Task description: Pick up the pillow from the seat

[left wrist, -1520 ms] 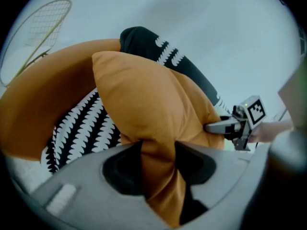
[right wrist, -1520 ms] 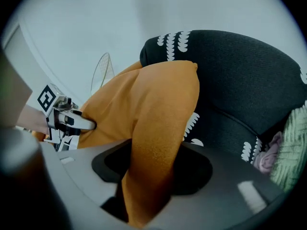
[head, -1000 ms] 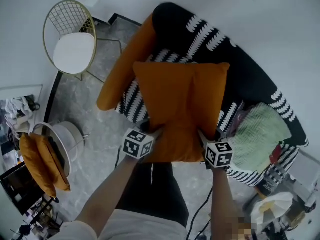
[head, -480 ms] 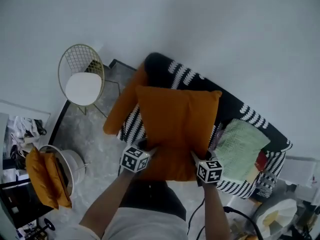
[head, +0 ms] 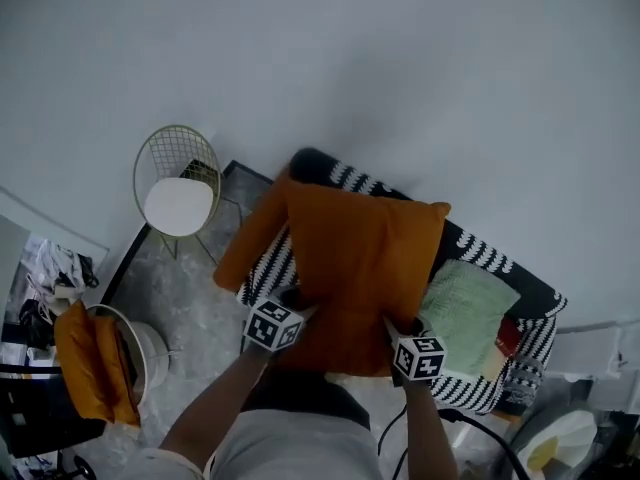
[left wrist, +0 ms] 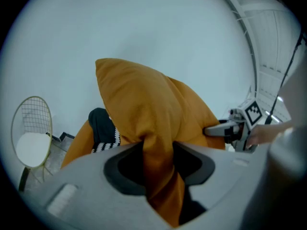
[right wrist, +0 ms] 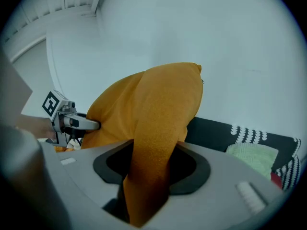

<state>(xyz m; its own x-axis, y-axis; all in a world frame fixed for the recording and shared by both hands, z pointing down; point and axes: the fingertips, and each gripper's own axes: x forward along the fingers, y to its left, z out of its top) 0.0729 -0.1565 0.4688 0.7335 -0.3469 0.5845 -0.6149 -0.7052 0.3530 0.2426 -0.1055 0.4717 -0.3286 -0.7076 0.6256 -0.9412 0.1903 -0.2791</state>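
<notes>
A square orange pillow (head: 362,258) hangs in the air above the black-and-white patterned seat (head: 470,253), held by its two near corners. My left gripper (head: 290,313) is shut on the pillow's near left corner; in the left gripper view the orange cloth (left wrist: 158,171) is pinched between the jaws. My right gripper (head: 395,330) is shut on the near right corner, where the orange cloth (right wrist: 153,171) runs through its jaws. Each gripper view shows the other gripper (left wrist: 225,130) (right wrist: 79,123) at the pillow's side.
An orange armrest cushion (head: 250,238) and a green folded cloth (head: 465,303) lie on the seat. A gold wire chair with a white pad (head: 178,198) stands at the left. A round white basket (head: 135,343) with orange cushions (head: 90,363) is at the lower left. A white wall rises behind.
Both grippers have risen with the pillow, which has come up off the seat. The seat and floor now look farther away and the wall fills more of the view.
</notes>
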